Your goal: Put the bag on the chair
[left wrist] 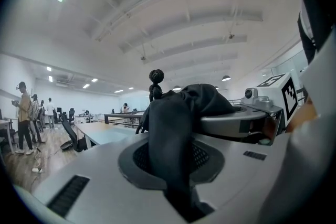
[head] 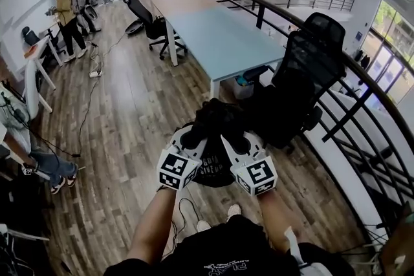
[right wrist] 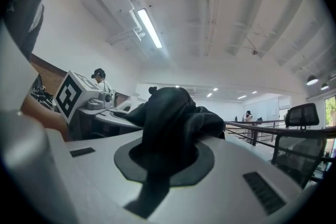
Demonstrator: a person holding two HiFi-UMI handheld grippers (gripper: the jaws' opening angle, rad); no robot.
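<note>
Firstly, left fingers: nearly together, pinching a fold of the black bag, whose cloth ran down into the slit between them.
Right fingers: closer together than the left pair, clamped on another fold of the same bag.
Left gripper: held level at the left of the head view, with its marker cube toward the person.
Right gripper: held level just beside the left one, both angled in toward the bunched cloth.
Bag: held off the floor by both grippers, its top heaped over the fingers and its body hanging below them. The pale print on it was too small to read.
Forearms: one bare forearm reached in behind the left gripper and another behind the right.
Chair: a black office chair with a mesh back stood just to the right of the bag in the head view. Whether the bag touched its seat could not be told.
Worktop: long and pale blue-grey, it lay beyond the bag, and the chair stood by its near end.
Floor: wooden planks with dark cables trailing across them.
Railing: dark metal bars ran along the right, behind the chair.
People: a few stood far off at the upper left, near other desks.
</note>
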